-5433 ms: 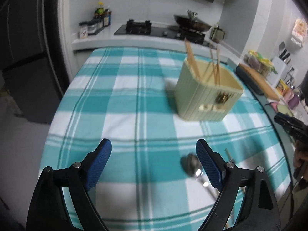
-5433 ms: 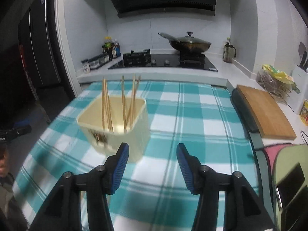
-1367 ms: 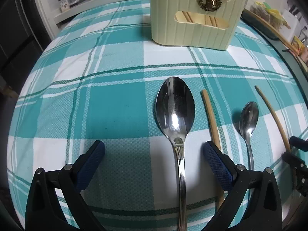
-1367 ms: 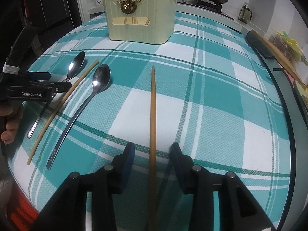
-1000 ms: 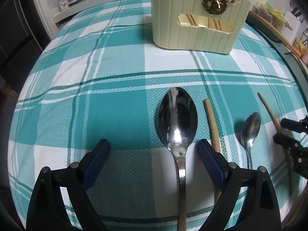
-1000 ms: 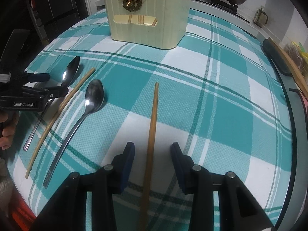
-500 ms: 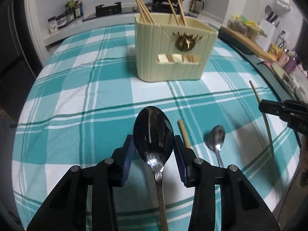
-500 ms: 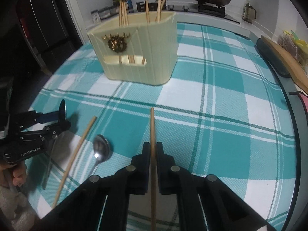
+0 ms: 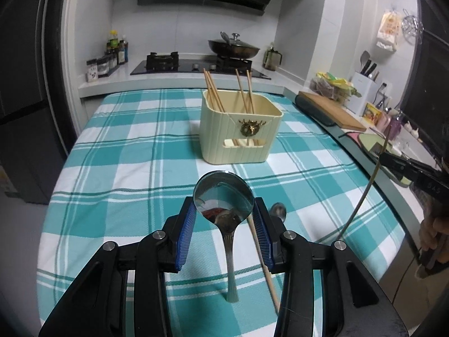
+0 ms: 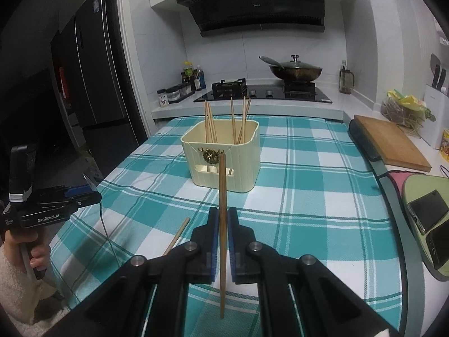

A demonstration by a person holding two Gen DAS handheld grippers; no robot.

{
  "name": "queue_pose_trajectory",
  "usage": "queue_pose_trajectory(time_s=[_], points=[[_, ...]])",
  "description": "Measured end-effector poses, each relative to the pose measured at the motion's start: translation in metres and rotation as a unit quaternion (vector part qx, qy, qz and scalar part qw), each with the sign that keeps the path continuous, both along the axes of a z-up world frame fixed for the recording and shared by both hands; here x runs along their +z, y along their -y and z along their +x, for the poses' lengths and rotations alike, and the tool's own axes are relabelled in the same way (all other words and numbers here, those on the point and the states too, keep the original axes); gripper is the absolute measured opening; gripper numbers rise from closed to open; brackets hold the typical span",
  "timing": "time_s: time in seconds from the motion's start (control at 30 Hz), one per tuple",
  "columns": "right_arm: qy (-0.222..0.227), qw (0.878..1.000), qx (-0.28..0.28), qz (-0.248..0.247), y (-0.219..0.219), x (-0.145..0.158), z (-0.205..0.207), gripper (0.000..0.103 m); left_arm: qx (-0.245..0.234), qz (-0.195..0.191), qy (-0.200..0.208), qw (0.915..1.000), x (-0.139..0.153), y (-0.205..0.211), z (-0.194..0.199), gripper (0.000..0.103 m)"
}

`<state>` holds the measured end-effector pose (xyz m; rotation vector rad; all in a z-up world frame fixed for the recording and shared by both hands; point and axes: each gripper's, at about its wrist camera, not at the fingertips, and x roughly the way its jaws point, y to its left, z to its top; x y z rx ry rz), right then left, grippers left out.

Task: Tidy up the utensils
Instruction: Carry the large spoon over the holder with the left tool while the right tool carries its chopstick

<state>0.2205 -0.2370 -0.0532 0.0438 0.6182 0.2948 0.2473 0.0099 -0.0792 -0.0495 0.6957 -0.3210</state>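
My left gripper (image 9: 224,226) is shut on a large steel spoon (image 9: 223,196) by its bowl and holds it above the checked tablecloth, handle hanging down. My right gripper (image 10: 222,234) is shut on a wooden chopstick (image 10: 222,185) and holds it lifted, pointing toward the cream utensil holder (image 10: 224,156). The holder (image 9: 241,127) stands mid-table with several chopsticks in it. A small spoon (image 9: 277,210) and another chopstick (image 9: 261,252) lie on the cloth below my left gripper; that chopstick also shows in the right wrist view (image 10: 176,236).
The table (image 10: 308,196) carries a teal checked cloth. A cutting board (image 10: 390,143) and two phones (image 10: 429,219) lie to the right. A stove with a lidded wok (image 10: 294,71) and spice jars (image 10: 179,90) stand behind. A dark fridge (image 10: 84,70) stands at left.
Both grippers closed, the left on the large spoon and the right on the chopstick, and both have lifted them off the cloth and risen.
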Motion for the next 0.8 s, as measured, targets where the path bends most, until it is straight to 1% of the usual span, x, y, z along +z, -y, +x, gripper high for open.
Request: queue_pose_trajectory(time_s=[0.17, 0.37, 0.6, 0.7, 0.8], points=[[0.012, 1.000, -0.010, 0.006, -0.001, 0.006, 0.005, 0.006, 0.001, -0.013, 0.000, 0.9999, 0.005, -0.007, -0.002, 0.042], [0.032, 0.999, -0.006, -0.002, -0.003, 0.025, 0.017, 0.006, 0.001, -0.020, 0.006, 0.9998, 0.017, -0.012, 0.002, 0.042], [0.040, 0.999, -0.005, -0.013, -0.002, 0.038, 0.034, 0.006, -0.003, -0.029, 0.004, 0.9996, 0.027, -0.017, 0.011, 0.041], [0.039, 0.999, -0.007, -0.016, 0.003, 0.042, 0.042, 0.006, -0.011, -0.039, 0.006, 0.9992, 0.038, -0.019, 0.016, 0.041], [0.040, 0.999, -0.008, -0.021, 0.006, 0.050, 0.051, 0.006, -0.019, -0.045, 0.017, 0.9986, 0.057, -0.018, 0.022, 0.041]])
